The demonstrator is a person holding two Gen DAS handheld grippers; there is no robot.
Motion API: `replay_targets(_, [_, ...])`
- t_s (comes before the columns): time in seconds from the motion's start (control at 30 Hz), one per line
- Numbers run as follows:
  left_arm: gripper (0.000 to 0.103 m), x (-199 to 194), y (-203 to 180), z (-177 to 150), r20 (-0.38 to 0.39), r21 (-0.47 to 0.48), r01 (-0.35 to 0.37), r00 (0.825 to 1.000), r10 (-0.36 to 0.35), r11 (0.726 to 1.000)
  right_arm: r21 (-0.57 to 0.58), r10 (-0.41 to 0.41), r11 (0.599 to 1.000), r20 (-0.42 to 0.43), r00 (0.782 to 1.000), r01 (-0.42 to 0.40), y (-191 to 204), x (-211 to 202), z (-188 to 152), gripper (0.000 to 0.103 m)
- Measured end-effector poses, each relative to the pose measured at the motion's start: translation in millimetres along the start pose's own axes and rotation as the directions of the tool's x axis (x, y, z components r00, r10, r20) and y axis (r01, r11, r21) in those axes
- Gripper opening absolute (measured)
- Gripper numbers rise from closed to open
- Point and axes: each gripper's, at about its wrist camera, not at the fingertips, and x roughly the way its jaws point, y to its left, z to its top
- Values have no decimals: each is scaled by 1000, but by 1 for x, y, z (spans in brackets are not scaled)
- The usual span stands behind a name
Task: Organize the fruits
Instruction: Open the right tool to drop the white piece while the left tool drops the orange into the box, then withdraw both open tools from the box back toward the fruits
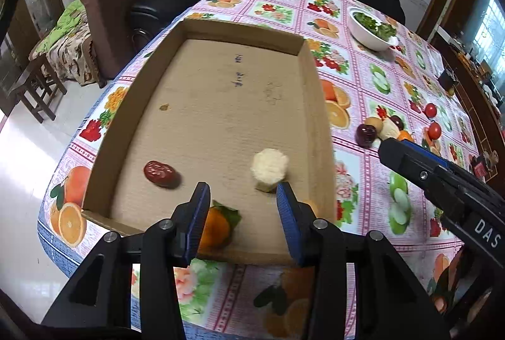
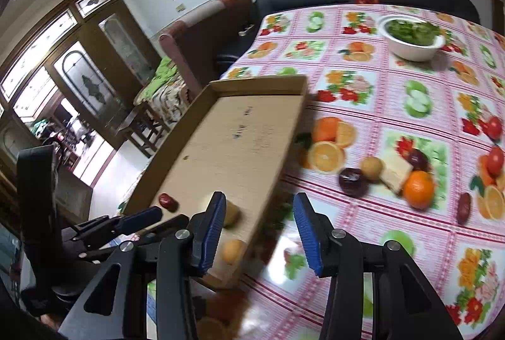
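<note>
Hiding behind left gripper (image 1: pixel 243 193) pad — orange (image 1: pixel 216 229), half-covered.

We look down past our left gripper (image 1: pixel 243 191), whose blue pads stand apart with nothing pressed between them. Beyond the jaws lies a shallow cardboard tray (image 1: pixel 311 81) on a fruit-printed tablecloth (image 1: pixel 372 81). Just behind the left jaw sits an orange with a green leaf (image 1: pixel 217 226), partly hidden by it. Ahead and left of the jaws rests a red date (image 1: pixel 160 173); just ahead of the right jaw stands a pale, crumbly round piece (image 1: pixel 270 166). Far right of the jaws our right gripper (image 1: pixel 386 147) reaches toward a cluster of fruit (image 1: pixel 378 128) outside the tray. A white bowl of greens (image 1: pixel 372 27) sits well beyond.
</note>
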Motion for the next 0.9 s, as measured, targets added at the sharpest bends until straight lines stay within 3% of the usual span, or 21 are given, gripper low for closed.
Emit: replay_targets(0.9, [42, -1, -74, -8, -30, 105, 83, 996, -81, 991, 187, -107, 977, 32, 994, 99, -98, -47, -34, 47])
